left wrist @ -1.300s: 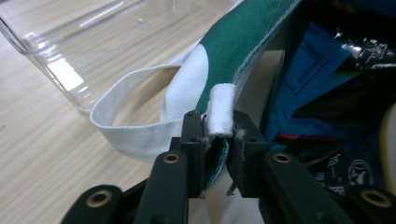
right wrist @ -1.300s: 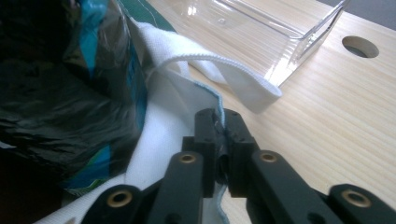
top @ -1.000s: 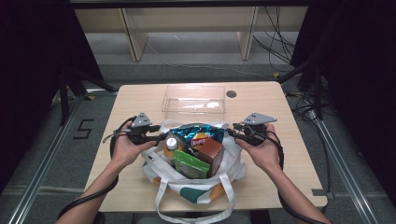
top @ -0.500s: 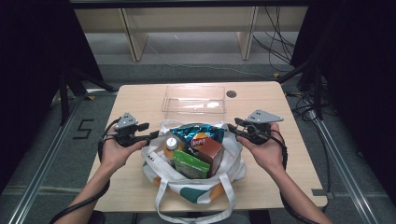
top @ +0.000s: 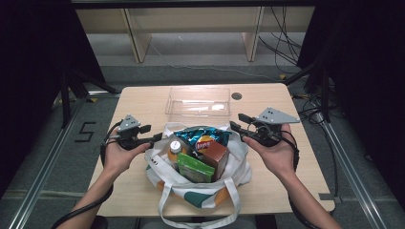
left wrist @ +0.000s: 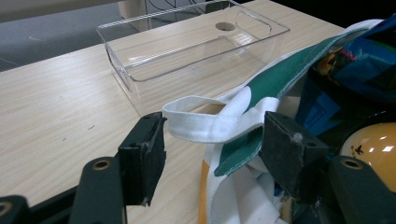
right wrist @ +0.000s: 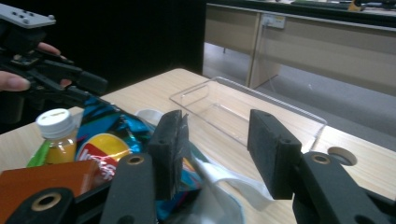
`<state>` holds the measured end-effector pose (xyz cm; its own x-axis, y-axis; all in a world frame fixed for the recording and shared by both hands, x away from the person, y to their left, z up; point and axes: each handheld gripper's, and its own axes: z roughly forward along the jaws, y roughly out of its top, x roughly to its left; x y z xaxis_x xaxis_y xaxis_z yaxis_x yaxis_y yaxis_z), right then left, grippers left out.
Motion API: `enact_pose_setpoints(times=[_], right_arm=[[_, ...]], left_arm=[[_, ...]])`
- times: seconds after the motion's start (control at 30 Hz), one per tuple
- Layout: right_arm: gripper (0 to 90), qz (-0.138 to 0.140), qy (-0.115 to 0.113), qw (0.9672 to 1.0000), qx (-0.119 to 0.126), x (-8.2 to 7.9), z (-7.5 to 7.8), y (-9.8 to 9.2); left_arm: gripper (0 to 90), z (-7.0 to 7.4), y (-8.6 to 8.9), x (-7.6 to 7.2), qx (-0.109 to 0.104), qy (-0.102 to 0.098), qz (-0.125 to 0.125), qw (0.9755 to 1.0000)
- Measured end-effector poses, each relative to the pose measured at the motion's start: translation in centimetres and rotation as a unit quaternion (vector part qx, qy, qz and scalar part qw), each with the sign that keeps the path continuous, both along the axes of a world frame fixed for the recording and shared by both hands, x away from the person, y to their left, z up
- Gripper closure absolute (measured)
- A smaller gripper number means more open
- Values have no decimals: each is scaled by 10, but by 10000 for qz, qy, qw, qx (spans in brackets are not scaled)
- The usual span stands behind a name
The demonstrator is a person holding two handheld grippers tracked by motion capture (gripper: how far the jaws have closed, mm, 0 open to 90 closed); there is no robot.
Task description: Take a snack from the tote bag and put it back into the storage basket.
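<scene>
A white and green tote bag (top: pixel 167 183) stands at the table's near middle, holding a blue chip bag (top: pixel 203 138), a white-capped juice bottle (top: pixel 174 150), a green packet (top: pixel 195 167) and a brown box (top: pixel 217 155). My left gripper (top: pixel 154 138) hovers at the bag's left rim. Its jaws have just been opening, and the white bag strap (left wrist: pixel 219 123) lies loose between them, my left gripper (left wrist: pixel 212 135) not pressing it. My right gripper (top: pixel 237 122) is above the bag's right rim; its jaws have just been opening too. Nothing sits between them in the right gripper view (right wrist: pixel 217 140).
A clear plastic tray (top: pixel 198 101) lies beyond the bag, also near in the left gripper view (left wrist: pixel 187 51) and the right gripper view (right wrist: pixel 247 112). A round cable hole (top: pixel 236 96) sits beside it. Bare tabletop (top: pixel 143 100) flanks the bag.
Both grippers have drawn outward from the bag's rim and their jaws have opened wider. The right one has also risen. The bag's mouth stays spread.
</scene>
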<state>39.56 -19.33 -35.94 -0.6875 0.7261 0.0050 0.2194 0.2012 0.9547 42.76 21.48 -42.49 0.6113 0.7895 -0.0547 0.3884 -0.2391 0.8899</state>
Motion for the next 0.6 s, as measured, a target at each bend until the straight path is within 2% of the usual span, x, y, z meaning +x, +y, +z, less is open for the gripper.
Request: enact_pose_setpoints(times=[0.07, 0.1, 0.27, 0.3, 0.33, 0.43, 0.47, 0.57, 0.6], right_arm=[[556, 160, -57, 9998, -54, 0, 0, 3], [555, 99, 82, 9999, -53, -3, 0, 4], [549, 224, 26, 9997, -122, -5, 0, 10], [547, 315, 59, 9995, -49, -5, -2, 13], [545, 350, 161, 9992, -92, -7, -1, 14], [542, 454, 204, 9987, -120, -8, -4, 21], [542, 416, 258, 9987, -162, -8, -4, 23], [544, 467, 199, 9982, -313, -4, -8, 24], [547, 458, 264, 9980, -347, -4, -9, 24]], left_arm=[[387, 1, 0, 0, -27, 14, 22, 10000], [387, 1, -1, 0, -97, 25, 34, 9999], [381, 1, 1, 1, -111, 34, 68, 9999], [379, 1, 2, 1, -91, 33, 68, 9999], [378, 1, 2, 1, -109, 52, 75, 9999], [370, 1, 3, 1, -89, 46, 94, 9999], [369, 1, 4, 2, -63, 40, 96, 9999], [364, 2, 3, 2, -99, 58, 137, 9998], [362, 2, 3, 2, -104, 58, 137, 9998]])
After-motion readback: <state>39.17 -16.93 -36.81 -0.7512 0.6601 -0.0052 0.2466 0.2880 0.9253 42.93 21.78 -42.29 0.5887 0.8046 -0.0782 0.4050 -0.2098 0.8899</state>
